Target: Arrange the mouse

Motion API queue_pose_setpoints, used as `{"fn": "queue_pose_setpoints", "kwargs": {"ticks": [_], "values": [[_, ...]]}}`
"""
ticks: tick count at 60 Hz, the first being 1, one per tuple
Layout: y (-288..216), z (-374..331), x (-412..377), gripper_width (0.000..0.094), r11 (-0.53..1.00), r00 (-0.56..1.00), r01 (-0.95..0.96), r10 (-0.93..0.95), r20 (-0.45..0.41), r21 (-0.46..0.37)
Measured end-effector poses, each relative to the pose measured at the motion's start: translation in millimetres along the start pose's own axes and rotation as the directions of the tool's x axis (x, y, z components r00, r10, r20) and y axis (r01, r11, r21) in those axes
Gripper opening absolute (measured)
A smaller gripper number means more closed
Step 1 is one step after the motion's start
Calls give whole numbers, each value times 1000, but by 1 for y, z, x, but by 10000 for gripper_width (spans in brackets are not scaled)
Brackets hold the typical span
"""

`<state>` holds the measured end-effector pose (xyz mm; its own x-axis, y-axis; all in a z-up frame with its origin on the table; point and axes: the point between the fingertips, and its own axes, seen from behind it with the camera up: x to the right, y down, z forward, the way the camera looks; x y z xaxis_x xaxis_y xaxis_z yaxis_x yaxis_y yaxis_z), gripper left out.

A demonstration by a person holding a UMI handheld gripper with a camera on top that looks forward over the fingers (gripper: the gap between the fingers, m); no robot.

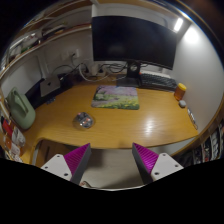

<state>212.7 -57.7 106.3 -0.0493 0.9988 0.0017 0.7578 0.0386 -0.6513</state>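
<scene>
Hovering above the wooden worktop (120,125), fingers (70,160) spread apart and gripping nothing.
Mouse (84,120) well beyond the fingers, lying on the bare wood near a patterned mousepad (116,97), below a dark monitor (133,38).

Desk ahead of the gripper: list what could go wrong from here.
1. The gripper is open and well short of the wooden desk; no mouse is clearly visible, so it may head for the wrong thing.
2. The small silvery object near the front edge could be knocked off during the approach.
3. The mouse mat lies close under the monitor, so reaching it risks bumping the stand.
</scene>
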Motion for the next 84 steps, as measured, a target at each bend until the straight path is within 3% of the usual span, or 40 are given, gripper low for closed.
{"fn": "queue_pose_setpoints", "kwargs": {"ticks": [15, 28, 41, 84], "values": [[4, 28, -69, 862, 999, 998, 43, -43, 53, 1], [-7, 60, -107, 863, 998, 997, 30, -34, 64, 59], [-24, 108, -107, 864, 984, 999, 48, -51, 17, 174], [-80, 226, -96, 862, 980, 1000, 8, -3, -25, 197]]}}
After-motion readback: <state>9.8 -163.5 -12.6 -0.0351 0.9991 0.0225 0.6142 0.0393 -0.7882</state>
